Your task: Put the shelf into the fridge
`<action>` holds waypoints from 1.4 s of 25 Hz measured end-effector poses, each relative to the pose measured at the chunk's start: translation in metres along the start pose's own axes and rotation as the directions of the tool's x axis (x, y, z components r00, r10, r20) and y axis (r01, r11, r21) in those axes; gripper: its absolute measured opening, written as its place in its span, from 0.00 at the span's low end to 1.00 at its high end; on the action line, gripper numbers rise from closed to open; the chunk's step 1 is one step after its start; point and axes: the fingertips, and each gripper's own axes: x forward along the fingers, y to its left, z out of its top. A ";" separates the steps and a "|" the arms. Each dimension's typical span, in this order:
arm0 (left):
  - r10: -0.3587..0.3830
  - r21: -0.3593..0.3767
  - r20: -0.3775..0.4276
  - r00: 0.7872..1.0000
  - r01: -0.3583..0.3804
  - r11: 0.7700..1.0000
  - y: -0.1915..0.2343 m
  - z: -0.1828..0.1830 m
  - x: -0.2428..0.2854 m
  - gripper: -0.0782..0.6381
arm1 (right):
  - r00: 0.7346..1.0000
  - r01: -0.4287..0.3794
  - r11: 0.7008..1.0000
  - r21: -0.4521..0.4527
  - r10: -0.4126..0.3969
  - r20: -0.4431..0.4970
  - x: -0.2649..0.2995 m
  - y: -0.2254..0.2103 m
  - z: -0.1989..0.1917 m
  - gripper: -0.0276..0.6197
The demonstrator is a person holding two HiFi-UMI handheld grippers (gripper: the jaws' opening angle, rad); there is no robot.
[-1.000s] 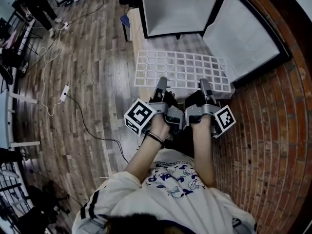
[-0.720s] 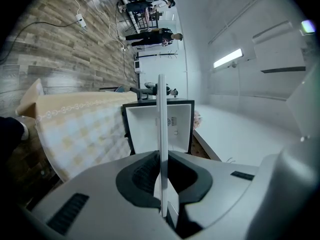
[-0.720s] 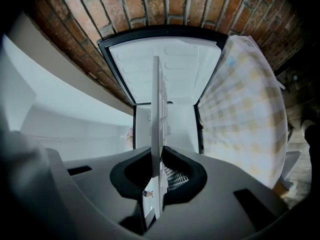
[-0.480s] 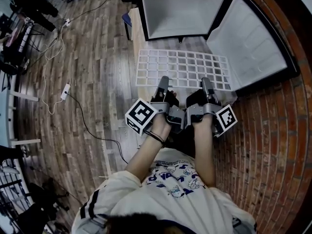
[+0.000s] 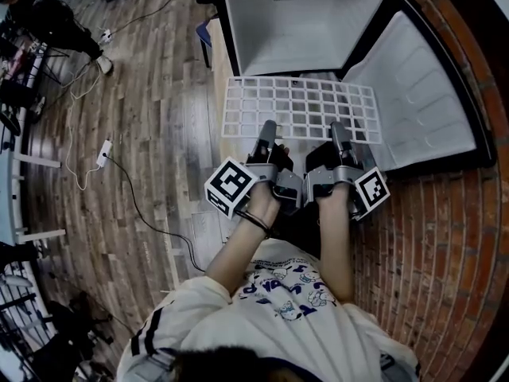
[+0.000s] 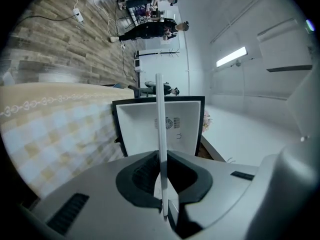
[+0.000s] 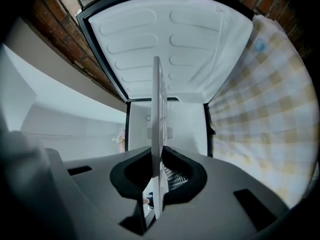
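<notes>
**Shelf held at fridge mouth, not yet seated**

The left tongs (image 5: 268,130) pinch the near edge of the white wire-grid shelf (image 5: 302,106), and its rim shows edge-on between the jaws. The shelf is held level above the checked-cloth worktop (image 6: 55,134). Its far edge is at the mouth of the white-lined open fridge (image 5: 306,22), at 12 o'clock. The right tongs (image 5: 339,132) clamp the same near edge. The fridge door (image 5: 421,94) stands open at 2 o'clock. Judgement: pickup is done; sliding the shelf in and seating it remain.

Nothing legible is showing anywhere; the shirt (image 5: 282,289) is possibly carrying printed letters, too blurred to read.
</notes>
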 end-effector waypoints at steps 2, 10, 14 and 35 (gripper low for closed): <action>0.001 0.001 -0.003 1.000 -0.001 1.000 0.003 -0.001 0.001 0.16 | 1.000 0.000 1.000 0.002 0.000 0.001 0.000 -0.003 0.001 0.12; 0.002 -0.007 -0.020 1.000 -0.002 1.000 0.010 -0.003 0.004 0.16 | 1.000 -0.004 1.000 0.003 0.004 0.016 0.000 -0.010 0.003 0.12; -0.002 -0.004 -0.036 0.999 0.002 1.000 0.015 -0.005 0.007 0.16 | 1.000 -0.006 1.000 0.006 0.006 0.028 -0.002 -0.015 0.005 0.12; 0.027 -0.041 0.008 1.000 -0.026 0.999 -0.002 0.028 0.170 0.16 | 0.999 0.027 1.000 0.012 -0.027 -0.038 0.165 -0.003 0.060 0.12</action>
